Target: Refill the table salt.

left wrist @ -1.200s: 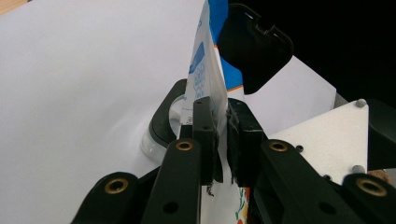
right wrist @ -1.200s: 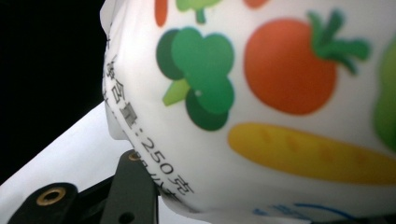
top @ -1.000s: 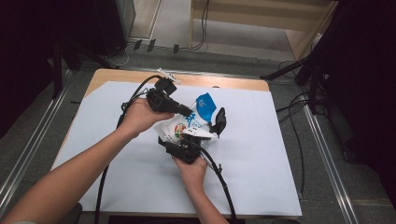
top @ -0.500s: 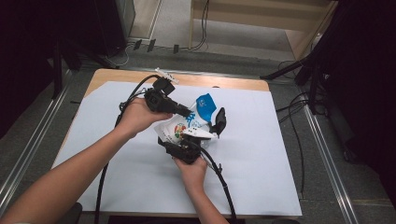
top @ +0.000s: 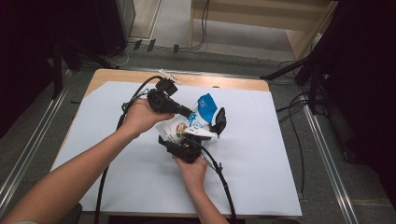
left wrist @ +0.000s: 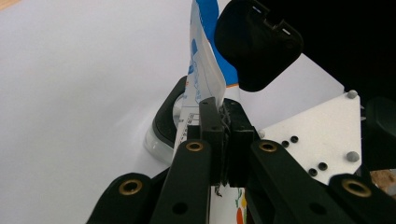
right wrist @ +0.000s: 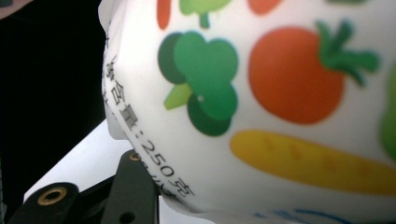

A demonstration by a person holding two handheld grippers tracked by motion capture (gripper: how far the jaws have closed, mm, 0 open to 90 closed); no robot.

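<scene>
nothing has shifted on the table since a second ago except the left gripper [top: 187, 111], whose jaws have just been closing and now pinch the top edge of the bag [top: 194, 122].

the bag, white with printed vegetables and a blue upper part, sits at the middle of the white sheet [top: 280, 158] covering the table [top: 116, 74], its blue end pointing toward 1 o'clock. in the left gripper view the two black jaws stand together with the thin seam of the bag [left wrist: 201, 70] clamped between them. the right gripper [top: 201, 136], coming from 6 o'clock, holds the bag's lower body; its jaws stand part-way apart around the bulging bag [right wrist: 261, 93], which presses close against the right gripper view. the left hand [top: 140, 116] comes in from 9 o'clock, the right hand [top: 192, 170] from below.
</scene>
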